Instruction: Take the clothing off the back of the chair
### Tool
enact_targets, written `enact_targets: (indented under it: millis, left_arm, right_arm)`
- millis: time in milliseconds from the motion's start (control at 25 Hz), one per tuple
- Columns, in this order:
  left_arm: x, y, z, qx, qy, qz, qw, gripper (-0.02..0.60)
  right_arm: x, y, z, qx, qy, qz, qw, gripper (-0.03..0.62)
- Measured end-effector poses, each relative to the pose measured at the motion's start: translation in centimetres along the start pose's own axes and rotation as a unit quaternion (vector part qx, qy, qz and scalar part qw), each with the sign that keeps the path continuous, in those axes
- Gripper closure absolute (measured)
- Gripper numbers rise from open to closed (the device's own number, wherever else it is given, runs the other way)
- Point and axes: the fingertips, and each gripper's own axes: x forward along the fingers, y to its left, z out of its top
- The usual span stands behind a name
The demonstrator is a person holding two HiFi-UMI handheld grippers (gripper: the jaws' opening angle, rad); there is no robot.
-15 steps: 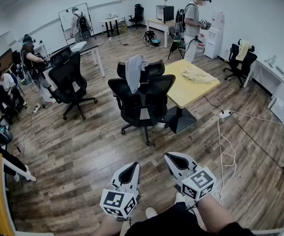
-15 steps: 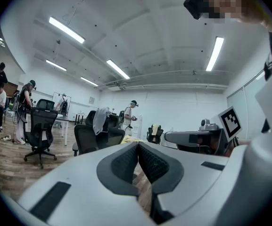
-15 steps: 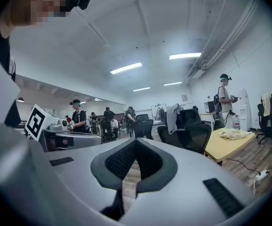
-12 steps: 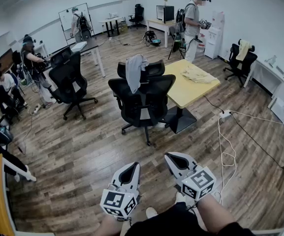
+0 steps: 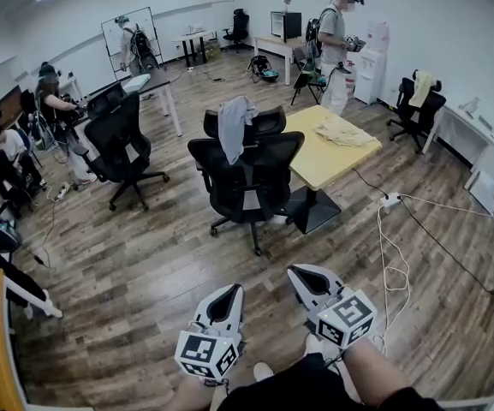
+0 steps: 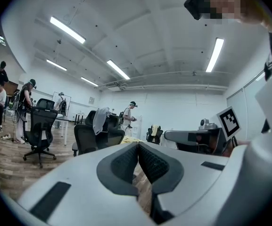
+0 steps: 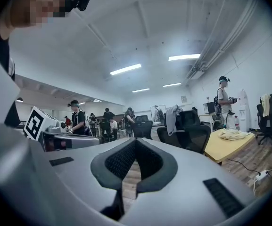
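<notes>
A grey garment (image 5: 234, 125) hangs over the back of a black office chair (image 5: 264, 120) at the yellow table. A second black chair (image 5: 247, 174) stands in front of it, nearer to me. My left gripper (image 5: 227, 296) and right gripper (image 5: 302, 276) are held low and close to my body, far from the chairs, both shut with nothing between the pads. In the left gripper view the garment (image 6: 99, 120) shows far off beyond the shut left gripper (image 6: 138, 145). In the right gripper view the garment (image 7: 172, 118) is above the shut right gripper (image 7: 136, 141).
A beige cloth (image 5: 342, 131) lies on the yellow table (image 5: 324, 163). Another black chair (image 5: 122, 144) stands to the left, and one with a yellow garment (image 5: 419, 101) at the right wall. White cables (image 5: 392, 264) and a power strip (image 5: 391, 200) lie on the floor. A person (image 5: 334, 45) stands beyond the table.
Both grippers and the garment stay where they were. The person at the far whiteboard has shifted slightly to the left.
</notes>
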Motion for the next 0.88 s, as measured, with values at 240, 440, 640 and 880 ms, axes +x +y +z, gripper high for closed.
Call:
enact_targets:
  millis: [240,440,640,880]
  left_arm:
    - [-0.1,0.6,0.2,-0.001,-0.002,-0.001,1.0000,0.563]
    - [0.7,1.0,0.1,-0.004,-0.004,0.007,1.0000,0.563]
    - [3.0,1.8,0.1,-0.003,0.002,0.021,0.9998,0.563]
    - [7.6,2.8,0.8,-0.003,0.004,0.040,0.9992,0.563]
  right_arm:
    - [0.6,0.1,0.8,-0.010,-0.001,0.000,1.000,0.581]
    - [1.2,-1.0,1.4,-0.017,-0.003,0.004,1.000,0.582]
    - [2.6,-3.8,1.6,-0.010,-0.007,0.012,1.000,0.582]
    - [5.1,-8.5,2.5,-0.005,-0.007,0.029,1.000,0.582]
